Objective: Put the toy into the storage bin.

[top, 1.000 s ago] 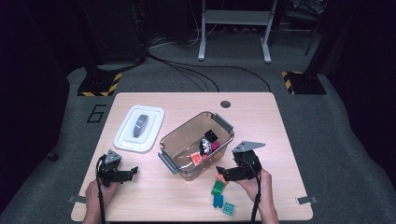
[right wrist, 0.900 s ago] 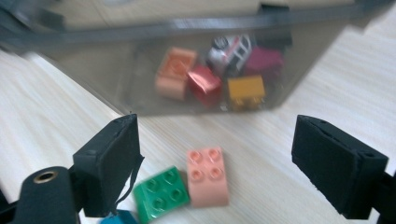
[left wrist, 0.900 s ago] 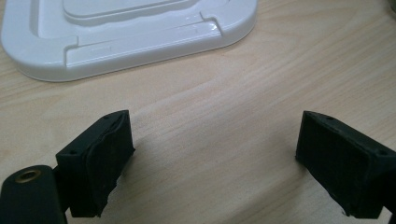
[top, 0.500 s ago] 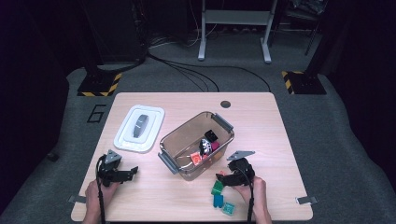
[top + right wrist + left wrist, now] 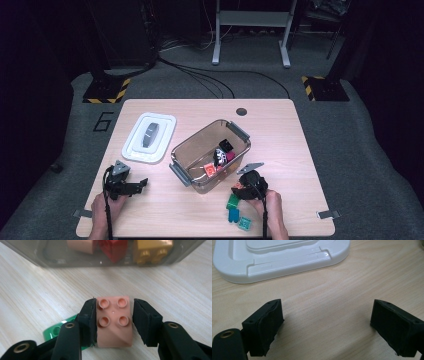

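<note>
A salmon-pink four-stud brick (image 5: 113,322) lies on the wooden table (image 5: 300,150), just in front of the clear bin (image 5: 185,150). My right gripper (image 5: 115,320) straddles it. Its jaws have just been closing: the left pad touches the brick, and a thin sliver of table still shows at the right pad. In the high view, that right gripper (image 5: 244,190) sits low at the bin's near right corner. My left gripper (image 5: 141,183) rests at the front left, open, with bare wood between its fingers (image 5: 265,325).
The bin holds red, yellow, black and magenta bricks (image 5: 220,155). Its white lid (image 5: 150,136) lies at the left, close ahead of the left gripper. A green brick (image 5: 232,202) and two teal ones (image 5: 243,223) lie near the front edge by the right hand.
The right gripper has come down to the table beside the bin and its jaws have narrowed around the pink brick. The left gripper has stayed put.
</note>
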Demonstrator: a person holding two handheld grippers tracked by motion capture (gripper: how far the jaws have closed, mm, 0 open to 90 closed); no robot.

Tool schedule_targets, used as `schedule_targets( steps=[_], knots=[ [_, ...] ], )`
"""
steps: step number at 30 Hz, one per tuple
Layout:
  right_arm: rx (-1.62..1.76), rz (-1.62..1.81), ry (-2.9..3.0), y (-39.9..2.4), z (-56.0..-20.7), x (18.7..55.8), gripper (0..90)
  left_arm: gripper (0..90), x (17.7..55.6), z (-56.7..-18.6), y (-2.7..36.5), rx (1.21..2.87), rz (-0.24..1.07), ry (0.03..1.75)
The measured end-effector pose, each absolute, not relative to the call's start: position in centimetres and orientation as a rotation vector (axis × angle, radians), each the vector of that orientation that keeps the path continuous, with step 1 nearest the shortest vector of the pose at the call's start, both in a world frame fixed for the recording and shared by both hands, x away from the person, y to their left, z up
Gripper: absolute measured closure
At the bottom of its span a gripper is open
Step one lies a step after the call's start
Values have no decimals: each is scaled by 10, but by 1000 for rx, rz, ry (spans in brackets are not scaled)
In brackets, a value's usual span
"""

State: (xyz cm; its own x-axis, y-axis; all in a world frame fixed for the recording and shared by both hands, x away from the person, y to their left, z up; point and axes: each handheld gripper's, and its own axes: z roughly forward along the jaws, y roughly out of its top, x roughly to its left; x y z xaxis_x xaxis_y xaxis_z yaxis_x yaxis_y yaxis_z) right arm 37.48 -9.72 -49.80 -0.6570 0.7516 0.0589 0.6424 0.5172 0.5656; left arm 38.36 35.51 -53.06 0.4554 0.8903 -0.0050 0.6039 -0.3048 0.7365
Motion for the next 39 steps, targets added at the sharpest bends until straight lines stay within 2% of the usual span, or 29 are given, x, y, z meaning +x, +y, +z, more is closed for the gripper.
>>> schedule_targets(
  steps=[4, 13, 39],
  knots=[
    [1189, 830, 2558, -98, -499, 375, 579, 106, 384, -531, 355, 2027, 543, 1245],
    [1222, 880, 2534, -106, -495, 375, 584, 107, 384, -531, 355, 2023, 545, 1243],
    [1200, 991, 2418, -129, -447, 371, 584, 107, 384, -530, 355, 2020, 540, 1251]
  ],
)
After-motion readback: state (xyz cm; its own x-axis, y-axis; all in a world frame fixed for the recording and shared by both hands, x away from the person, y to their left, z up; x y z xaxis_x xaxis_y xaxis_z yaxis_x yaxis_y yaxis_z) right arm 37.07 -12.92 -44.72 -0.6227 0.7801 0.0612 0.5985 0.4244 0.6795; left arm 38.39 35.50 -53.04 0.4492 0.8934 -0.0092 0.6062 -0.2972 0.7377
